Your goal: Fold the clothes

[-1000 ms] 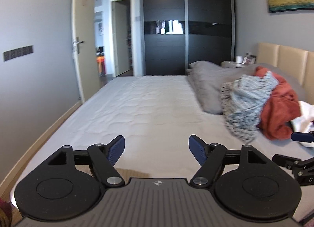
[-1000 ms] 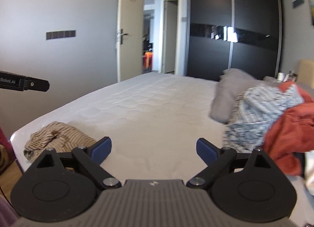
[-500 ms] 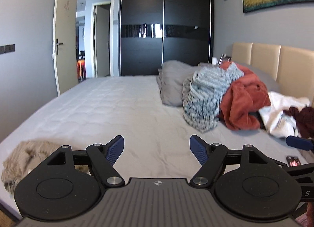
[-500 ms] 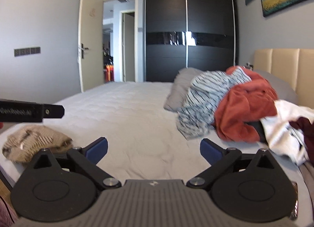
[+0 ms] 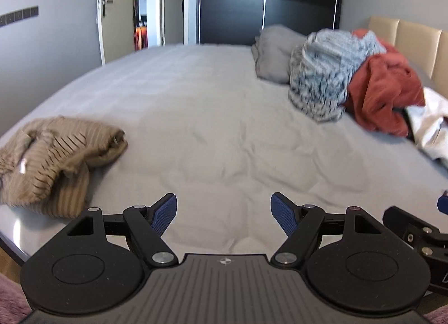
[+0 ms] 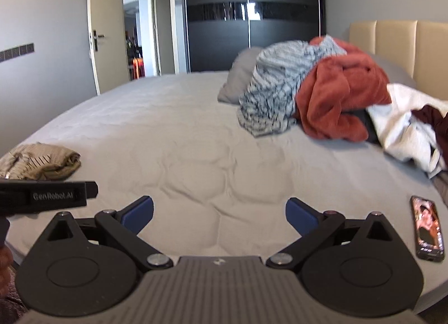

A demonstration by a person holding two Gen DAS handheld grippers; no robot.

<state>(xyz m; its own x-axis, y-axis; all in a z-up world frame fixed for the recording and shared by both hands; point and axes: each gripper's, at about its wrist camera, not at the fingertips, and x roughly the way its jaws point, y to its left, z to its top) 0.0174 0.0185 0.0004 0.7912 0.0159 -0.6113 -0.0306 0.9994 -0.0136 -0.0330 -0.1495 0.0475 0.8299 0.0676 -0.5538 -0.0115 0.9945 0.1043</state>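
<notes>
Both views have tipped down from the doorway onto the bed (image 5: 212, 116) since a second ago. Left hand-held gripper (image 5: 224, 213) is released and empty, beige striped top (image 5: 56, 153) at 10 o'clock; right hand-held gripper (image 6: 219, 216), jaws just widened, empty, clothes pile (image 6: 322, 94) at 1 o'clock. Nothing picked yet.

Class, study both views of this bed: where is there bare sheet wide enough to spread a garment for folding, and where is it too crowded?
Free: the broad middle of the grey quilted bed sheet, between the crumpled beige striped garment at the near left edge and the clothes heap on the right. Crowded: the headboard side, where the blue-white patterned garment, rust-red fleece and white garment pile up; a black smartphone lies near right.
</notes>
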